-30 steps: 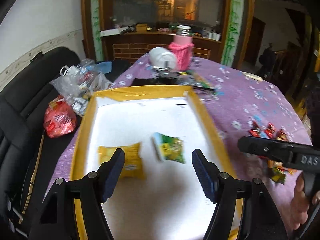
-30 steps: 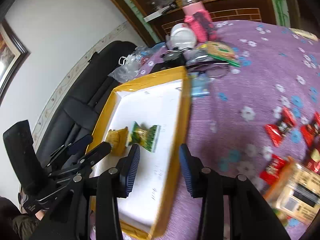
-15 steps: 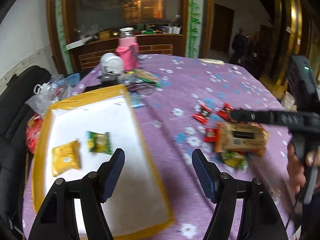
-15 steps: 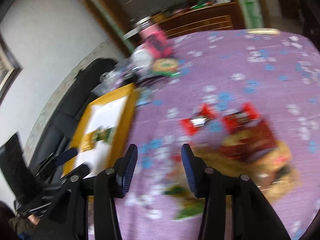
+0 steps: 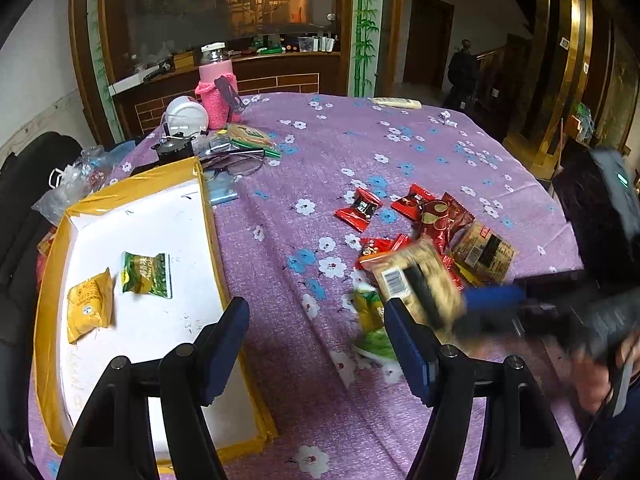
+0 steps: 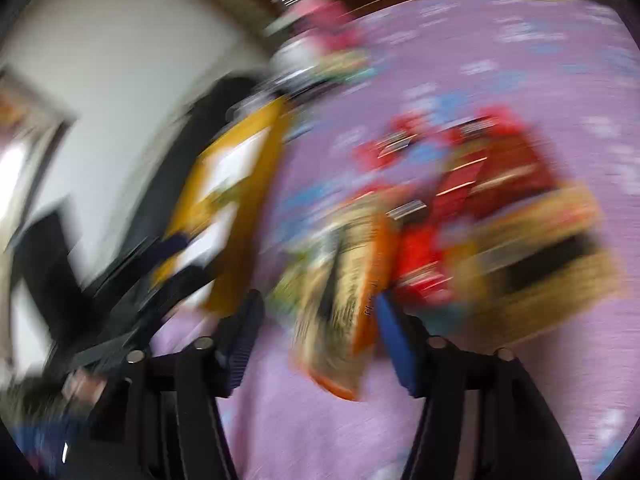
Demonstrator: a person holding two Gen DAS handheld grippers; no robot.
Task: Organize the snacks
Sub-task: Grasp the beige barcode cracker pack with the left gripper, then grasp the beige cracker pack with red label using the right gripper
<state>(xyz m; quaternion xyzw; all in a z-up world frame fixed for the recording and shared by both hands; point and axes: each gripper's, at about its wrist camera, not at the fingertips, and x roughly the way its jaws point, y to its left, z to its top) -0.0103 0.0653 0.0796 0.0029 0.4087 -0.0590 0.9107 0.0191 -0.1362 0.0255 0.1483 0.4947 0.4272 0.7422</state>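
The left gripper (image 5: 316, 340), a black two-finger frame with dark blue ribbed pads (image 5: 224, 340), fills the bottom of the left wrist view, jaws standing wide with nothing between them. The right gripper (image 6: 316, 340), of the same build, is blurred in its own view; its jaws are opening. In the left view it enters from the lower right edge, borne by a blurred hand (image 5: 596, 380).

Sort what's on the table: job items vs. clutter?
Job:
- tray
- yellow packet and green packet, both in the tray
- snack pile on the cloth
- tan packet between the right gripper's opening jaws
- left gripper, empty

Clutter:
- pink bottle
- white mask
- glasses
- plastic bags
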